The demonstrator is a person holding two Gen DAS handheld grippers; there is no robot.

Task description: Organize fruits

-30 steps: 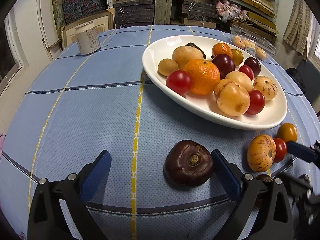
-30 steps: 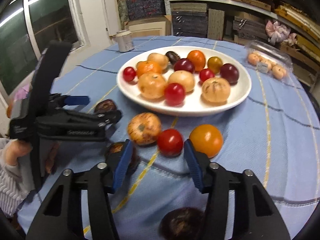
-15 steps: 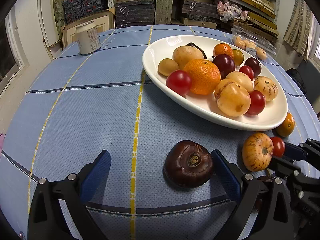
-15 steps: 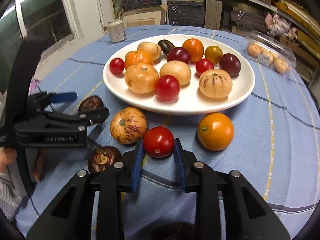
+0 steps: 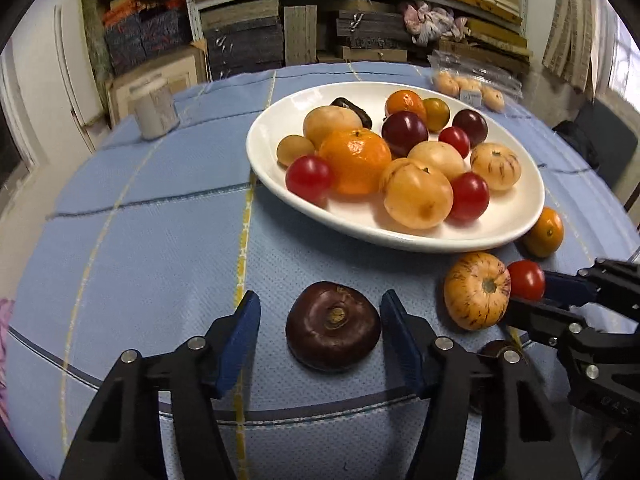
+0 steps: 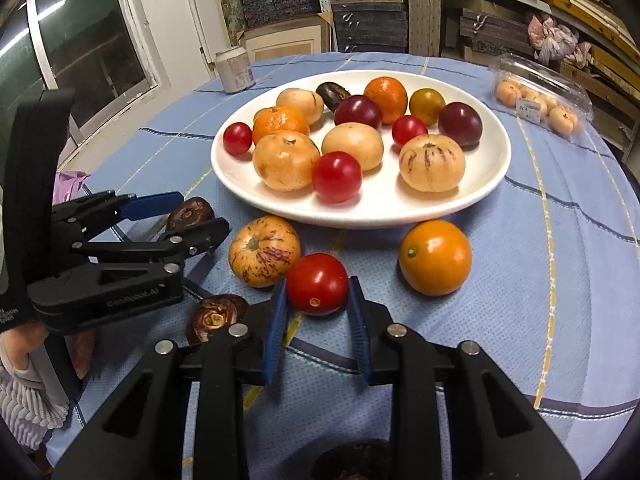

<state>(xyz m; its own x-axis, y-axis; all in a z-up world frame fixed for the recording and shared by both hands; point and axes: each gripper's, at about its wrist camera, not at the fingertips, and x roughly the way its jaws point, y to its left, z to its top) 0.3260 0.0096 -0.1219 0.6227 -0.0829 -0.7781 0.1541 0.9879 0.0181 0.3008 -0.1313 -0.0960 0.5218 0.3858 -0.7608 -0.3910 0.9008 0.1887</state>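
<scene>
Pick-up step, both hands, just before the plate (image 6: 496, 184): right gripper (image 6: 318, 312) clamped on tomato (image 6: 317, 283); left gripper (image 5: 320, 330), jaws just closing, half-wide around dark fruit (image 5: 333, 326), not yet gripping; next, lift to plate.

1. Left gripper (image 5: 320, 340): black angular arms, blue flat pads, round silver screws at the joints.
2. Right gripper (image 6: 318, 312): matching black frame, blue ribbed pads, silver screws.
3. Left gripper body, seen from the right wrist: pale embossed lettering, tall black handle.
4. Sleeve (image 6: 24, 400): white ribbed knit cuff.
</scene>
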